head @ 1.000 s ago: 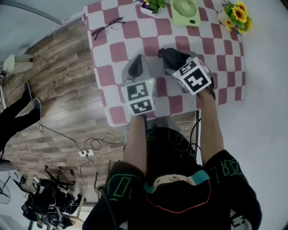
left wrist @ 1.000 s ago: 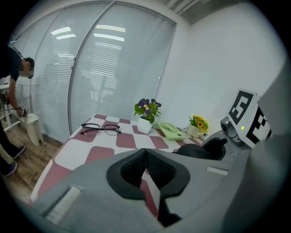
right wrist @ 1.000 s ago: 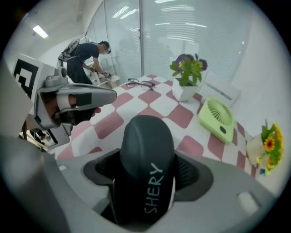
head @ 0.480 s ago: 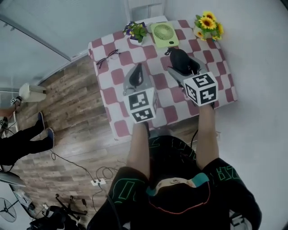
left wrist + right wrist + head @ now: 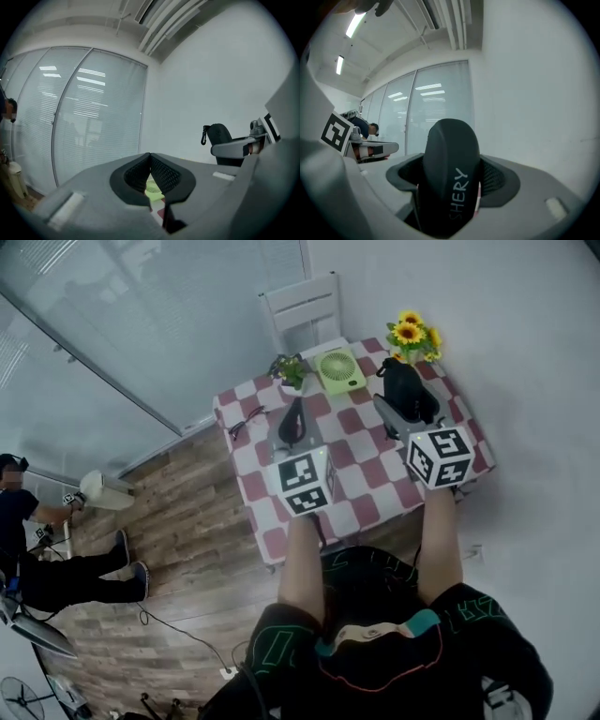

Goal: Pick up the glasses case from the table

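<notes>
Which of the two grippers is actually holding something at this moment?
The right gripper: its jaws are clamped on the black glasses case. The left gripper has its jaws together with nothing between them.

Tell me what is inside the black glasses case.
The black hard-shell glasses case is closed, clamped between the right gripper's jaws, so its inside is covered. Only its outer shell with white lettering shows.

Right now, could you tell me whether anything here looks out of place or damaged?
Nothing stands out. The glasses case is clamped in the right gripper above the table; the glasses, fan and sunflowers sit tidily on the checked cloth.
</notes>
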